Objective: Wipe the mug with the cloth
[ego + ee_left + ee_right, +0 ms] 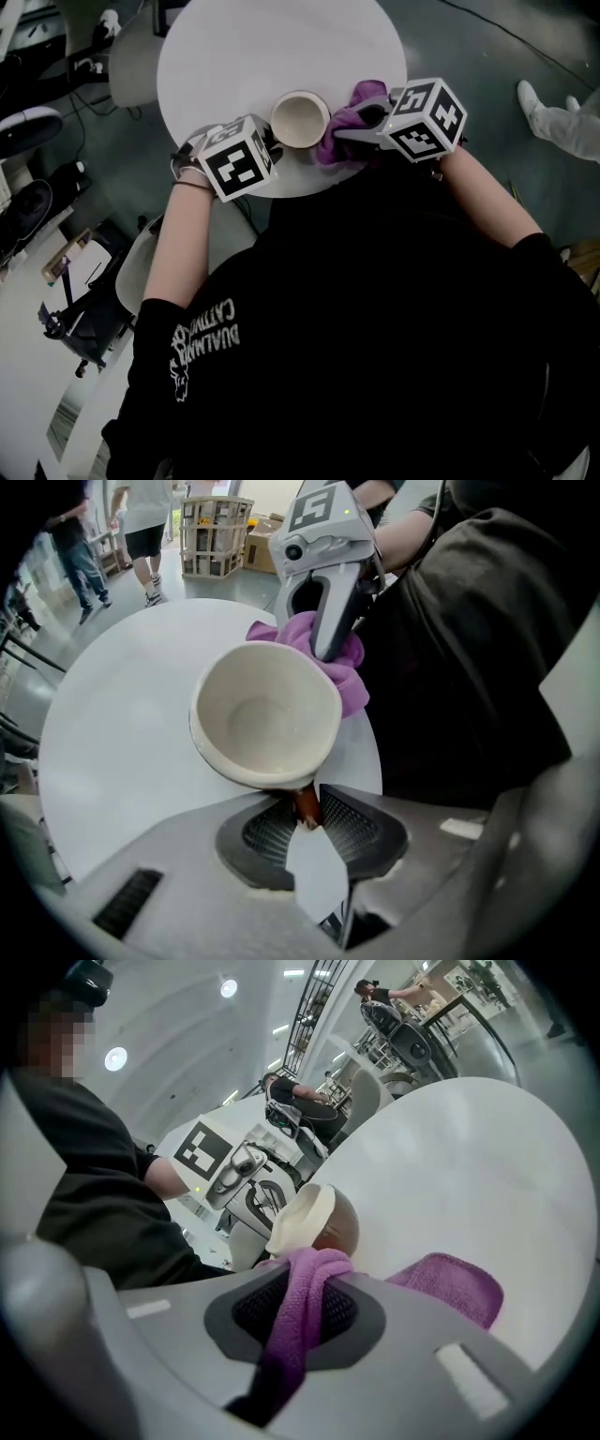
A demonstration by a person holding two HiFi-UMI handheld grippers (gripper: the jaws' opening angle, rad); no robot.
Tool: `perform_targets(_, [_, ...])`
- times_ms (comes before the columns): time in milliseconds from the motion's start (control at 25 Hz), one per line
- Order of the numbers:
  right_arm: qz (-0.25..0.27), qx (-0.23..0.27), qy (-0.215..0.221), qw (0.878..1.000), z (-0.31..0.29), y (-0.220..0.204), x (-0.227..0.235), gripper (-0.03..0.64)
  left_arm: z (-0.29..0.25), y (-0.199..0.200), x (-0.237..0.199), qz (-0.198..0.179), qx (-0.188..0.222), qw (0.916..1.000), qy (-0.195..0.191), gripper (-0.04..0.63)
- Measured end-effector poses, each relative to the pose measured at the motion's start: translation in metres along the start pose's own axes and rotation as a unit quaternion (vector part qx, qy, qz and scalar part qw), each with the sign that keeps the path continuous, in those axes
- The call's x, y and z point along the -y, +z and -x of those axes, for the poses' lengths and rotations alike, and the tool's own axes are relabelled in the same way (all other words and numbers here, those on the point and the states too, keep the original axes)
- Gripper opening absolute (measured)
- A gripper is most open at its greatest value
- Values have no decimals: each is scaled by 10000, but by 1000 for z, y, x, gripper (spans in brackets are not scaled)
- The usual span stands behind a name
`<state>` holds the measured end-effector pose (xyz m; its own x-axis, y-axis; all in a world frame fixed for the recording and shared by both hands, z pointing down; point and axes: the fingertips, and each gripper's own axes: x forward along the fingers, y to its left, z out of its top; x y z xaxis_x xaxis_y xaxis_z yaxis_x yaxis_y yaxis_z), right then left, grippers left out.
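Pinching the mug by its brown handle with the left tongs, clenching on that thin strip alone and keeping the open mouth just ahead of the pads. Grasping a bunched fold of the purple cloth in the right tongs, pressing it to the mug's side across from the left tongs and trailing the loose tail on the table at the right tongs' outer side. Risking a twist by pushing sideways with the cloth, levering the mug round in that handle grip and slipping it free. Risking a knock too, bringing hard jaw tips close behind thin fabric. Working right by the near edge, just behind both tongs, and so inviting a roll off toward the dark shirt after any drop. Leaving little room rearward, while keeping wide bare tabletop ahead of both tongs for shifting the work away from the rim. Failing to tell, from any view, between a mug resting on the table and one hanging just above it.
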<state>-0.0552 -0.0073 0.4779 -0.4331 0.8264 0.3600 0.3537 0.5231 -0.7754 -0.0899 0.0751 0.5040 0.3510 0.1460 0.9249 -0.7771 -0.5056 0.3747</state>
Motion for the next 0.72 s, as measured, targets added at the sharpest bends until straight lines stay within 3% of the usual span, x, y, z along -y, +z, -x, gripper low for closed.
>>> perform_targets(720, [172, -279, -38, 9995, 12, 33, 34, 41, 0, 2, -3, 138, 17, 9999, -35, 78])
